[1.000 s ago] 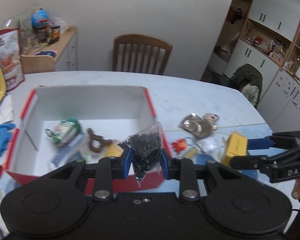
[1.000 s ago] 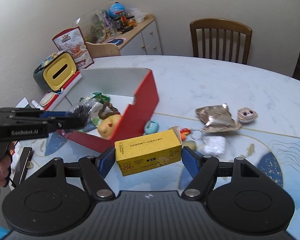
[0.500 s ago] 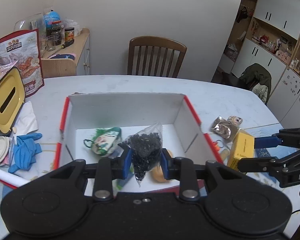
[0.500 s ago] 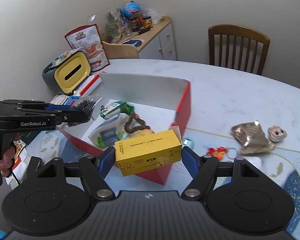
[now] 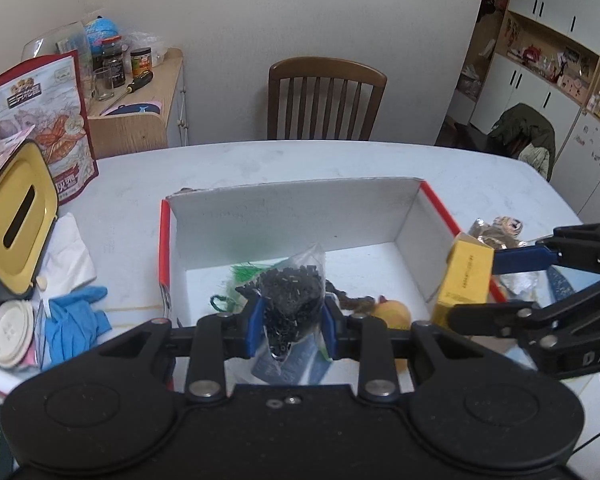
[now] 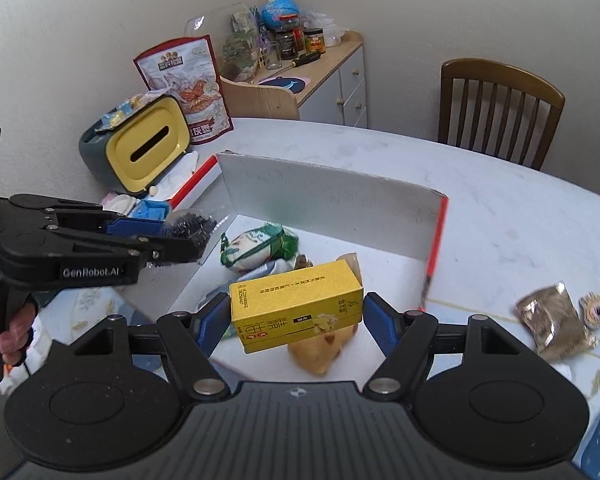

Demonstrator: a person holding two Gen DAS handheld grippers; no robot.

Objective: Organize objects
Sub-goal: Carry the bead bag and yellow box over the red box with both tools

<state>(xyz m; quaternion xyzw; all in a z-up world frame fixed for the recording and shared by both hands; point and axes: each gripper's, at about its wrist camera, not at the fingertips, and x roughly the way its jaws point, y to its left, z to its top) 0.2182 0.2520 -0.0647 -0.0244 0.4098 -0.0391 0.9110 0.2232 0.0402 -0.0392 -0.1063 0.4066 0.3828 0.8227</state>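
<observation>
Holding a clear bag of small black pieces (image 5: pixel 290 304), the left gripper (image 5: pixel 291 326) is clenched on the bag's sides, at lower centre of its own frame. The bag hangs above the near part of the open cardboard box (image 5: pixel 292 216), which fills the middle of the frame. Directly below the bag lie a green-printed pouch (image 6: pixel 256 246), a string of brown beads (image 5: pixel 352 302) and a yellow toy (image 5: pixel 392 312).

The right gripper (image 6: pixel 296 318) grasps a yellow carton (image 6: pixel 298 306) by its two short ends, so the carton's long axis runs left to right across the jaws. In the left wrist view the carton sits at right of centre, over the box's right wall rather than clear inside it.

Judgement: the bag is already over the box floor, so the left hand is nearer to a release. The carton probably needs to travel further toward frame left, past the red-edged wall, before it is let go.
</observation>
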